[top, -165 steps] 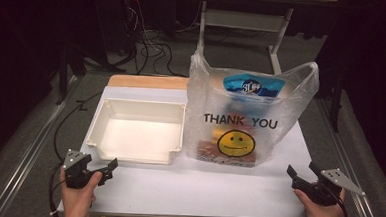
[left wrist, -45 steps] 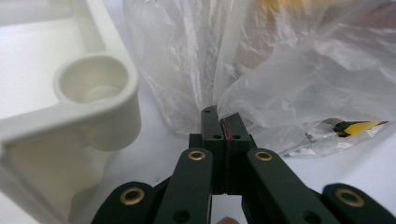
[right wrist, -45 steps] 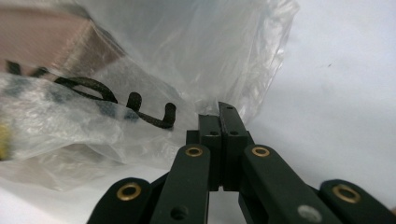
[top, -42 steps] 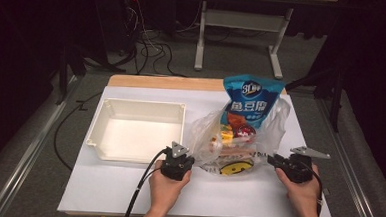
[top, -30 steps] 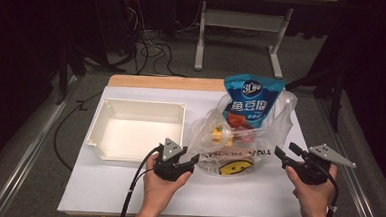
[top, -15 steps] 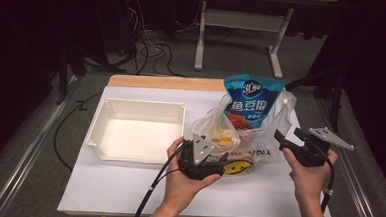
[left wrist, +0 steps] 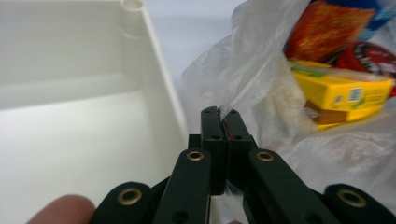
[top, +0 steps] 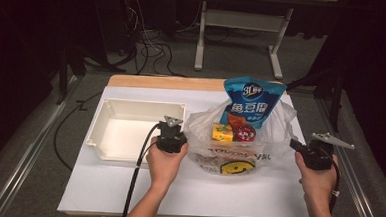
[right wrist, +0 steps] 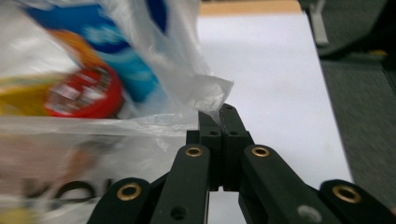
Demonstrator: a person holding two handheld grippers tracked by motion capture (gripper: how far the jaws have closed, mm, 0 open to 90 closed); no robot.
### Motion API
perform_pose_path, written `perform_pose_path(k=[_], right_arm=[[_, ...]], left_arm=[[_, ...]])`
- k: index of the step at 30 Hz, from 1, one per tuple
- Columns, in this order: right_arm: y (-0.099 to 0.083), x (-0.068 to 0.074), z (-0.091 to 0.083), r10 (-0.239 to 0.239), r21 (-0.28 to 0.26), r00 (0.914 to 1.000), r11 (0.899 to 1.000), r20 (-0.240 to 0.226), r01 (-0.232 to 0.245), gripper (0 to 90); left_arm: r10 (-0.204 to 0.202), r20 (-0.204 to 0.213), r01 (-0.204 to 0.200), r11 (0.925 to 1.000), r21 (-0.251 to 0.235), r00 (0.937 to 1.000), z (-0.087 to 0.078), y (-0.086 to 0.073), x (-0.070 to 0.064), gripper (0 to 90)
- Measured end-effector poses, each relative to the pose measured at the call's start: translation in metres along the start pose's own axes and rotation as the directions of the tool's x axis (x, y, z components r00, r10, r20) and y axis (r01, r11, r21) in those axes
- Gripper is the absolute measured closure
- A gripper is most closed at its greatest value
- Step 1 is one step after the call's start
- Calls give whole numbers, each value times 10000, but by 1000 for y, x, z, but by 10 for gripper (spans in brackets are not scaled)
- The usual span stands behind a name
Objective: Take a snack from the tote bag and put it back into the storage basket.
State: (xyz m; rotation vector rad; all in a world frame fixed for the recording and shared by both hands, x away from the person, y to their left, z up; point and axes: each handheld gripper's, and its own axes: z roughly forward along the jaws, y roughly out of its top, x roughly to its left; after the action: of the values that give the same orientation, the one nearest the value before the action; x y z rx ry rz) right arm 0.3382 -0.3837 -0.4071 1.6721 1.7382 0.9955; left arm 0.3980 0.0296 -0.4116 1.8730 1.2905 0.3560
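Note:
A clear plastic bag (top: pixel 238 158) printed with a yellow smiley lies slumped on the white table (top: pixel 186 193). A blue snack bag (top: pixel 249 104), a yellow box (top: pixel 222 132) and a red round tin (top: pixel 245 133) show in its open mouth. My left gripper (top: pixel 177 137) is at the bag's left edge, beside the tray; its jaws are shut on the bag's film (left wrist: pixel 243 88). My right gripper (top: pixel 295 144) is at the bag's right edge, shut on a fold of the film (right wrist: pixel 205 95). The two grippers (left wrist: pixel 219 113) (right wrist: pixel 217 112) hold the mouth stretched wide between them.
An empty white tray (top: pixel 99 133) stands on the table's left half, its right wall (left wrist: pixel 159 93) close to my left gripper. A wooden strip (top: pixel 162 82) runs along the far edge. Table legs and cables lie on the floor beyond.
My left gripper has drawn back to the left, toward the tray, with the bag's edge in it. The bag's mouth now gapes wider. My right gripper has dipped slightly.

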Motion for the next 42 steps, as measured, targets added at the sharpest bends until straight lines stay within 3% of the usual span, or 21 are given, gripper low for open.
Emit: perform_pose_path(k=[3,4,5,7,9,11,14,16,17,20,22,23,26,30,31,32,33,35,37,39,42], right_arm=[[-10,-12,15,311,653,9995,9974,-101,-304,900],[-13,-14,18,388,663,9988,9971,-285,-369,872],[-14,-15,18,483,510,9976,9976,-487,-458,768],[-15,-13,8,551,-212,9969,9982,-556,-563,594],[-12,-8,-10,478,-907,9966,9944,-674,-538,519],[-7,0,-31,101,-1739,9992,9846,-388,-167,467],[-4,12,-56,-144,-2779,9994,9604,305,223,447],[-2,22,-68,-428,-3321,9988,9421,219,476,463],[0,27,-71,-637,-3384,9980,9391,-7,597,490],[7,43,-61,-1559,-2949,9791,9490,-1308,1117,567],[10,53,-44,-1789,-2317,9710,9627,-1588,1394,564],[11,56,-35,-1825,-2131,9655,9667,-1859,1417,527],[15,64,-10,-1718,-1276,9586,9811,-2271,1456,360],[16,71,17,-1530,-186,9510,9880,-2687,1536,209],[16,71,22,-1468,124,9496,9876,-2768,1563,198],[13,72,27,-1339,541,9486,9863,-2868,1556,211],[10,71,29,-1296,795,9446,9839,-3015,1603,280],[2,71,29,-1431,1183,9347,9746,-3255,1904,455],[-7,70,27,-1664,1423,9255,9638,-3403,2256,655],[-16,69,24,-1866,1524,9185,9556,-3485,2520,780],[-23,66,16,-1630,1365,9170,9646,-3642,2257,899]], left_arm=[[209,-19,-209,9998,66,9998,4,-2,-4,891],[82,253,-81,10000,-46,9996,3,-3,-5,839],[57,568,-43,9997,-246,9984,1,-3,-6,752],[198,810,-151,9981,-594,9965,-6,-3,-10,648],[390,995,-304,9958,-866,9943,-16,-2,-12,572],[466,1145,-323,9918,-1234,9923,-28,-1,-12,520],[529,1324,-294,9843,-1738,9898,-49,-2,-12,468],[491,1513,-171,9784,-2062,9873,-61,-4,-12,463],[531,1569,-184,9765,-2148,9862,-65,-5,-13,462],[556,1167,-251,9684,-2483,9916,-76,-8,-16,483],[449,1479,-63,9679,-2514,9880,-78,-8,-16,498],[554,2017,-15,9661,-2581,9779,-80,-10,-23,504],[1285,2289,-638,9607,-2702,9649,-77,-12,-42,459],[1726,1969,-1226,9624,-2422,9651,-59,-9,-59,328],[1742,1705,-1340,9653,-2240,9698,-51,-8,-61,324],[1660,1353,-1363,9693,-2048,9768,-46,-7,-61,356],[1501,1261,-1248,9740,-1890,9806,-42,-7,-58,474],[1291,1254,-1132,9855,-1264,9837,-34,-7,-49,716],[1321,1323,-1233,9897,-728,9824,-27,-12,-43,866],[1354,1229,-1327,9907,-296,9831,-22,-21,-38,891],[1343,877,-1373,9901,288,9871,-17,-33,-30,897]])
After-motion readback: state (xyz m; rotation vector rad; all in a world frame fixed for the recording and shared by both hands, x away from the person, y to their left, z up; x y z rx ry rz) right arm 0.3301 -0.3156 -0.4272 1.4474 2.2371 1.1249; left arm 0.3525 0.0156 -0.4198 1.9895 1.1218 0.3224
